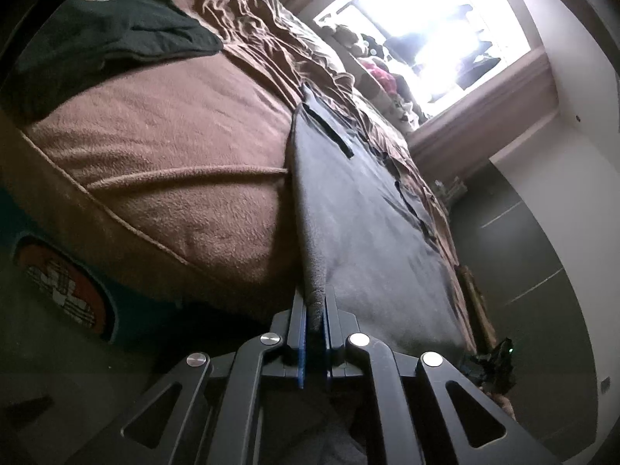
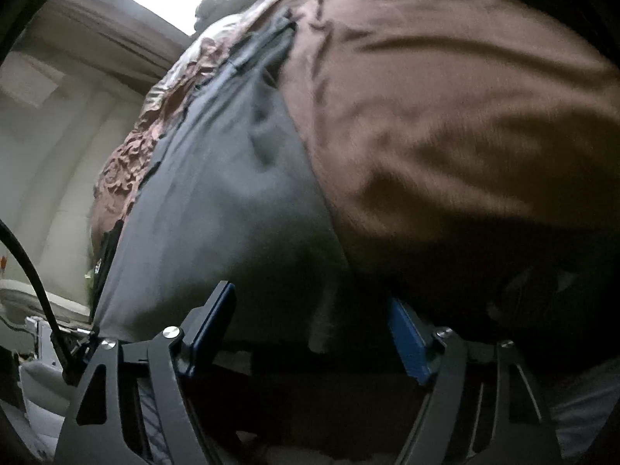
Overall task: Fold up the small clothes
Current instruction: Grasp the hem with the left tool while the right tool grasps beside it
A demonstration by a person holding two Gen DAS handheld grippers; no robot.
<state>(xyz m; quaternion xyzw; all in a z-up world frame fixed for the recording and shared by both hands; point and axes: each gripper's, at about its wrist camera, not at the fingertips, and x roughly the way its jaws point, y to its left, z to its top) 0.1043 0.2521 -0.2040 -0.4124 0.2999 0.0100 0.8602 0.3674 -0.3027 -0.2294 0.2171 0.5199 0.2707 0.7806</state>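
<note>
Here the grey garment lies spread flat on the brown blanket that covers the bed, one edge drawn up into a ridge. The left gripper has its fingers closed tight on that ridge of grey cloth. In the right wrist view the right gripper sits at the near end of the same garment, its blue-padded fingers standing wide apart, the cloth between them but not pinched. A dark green garment lies well apart, farther up the bed.
</note>
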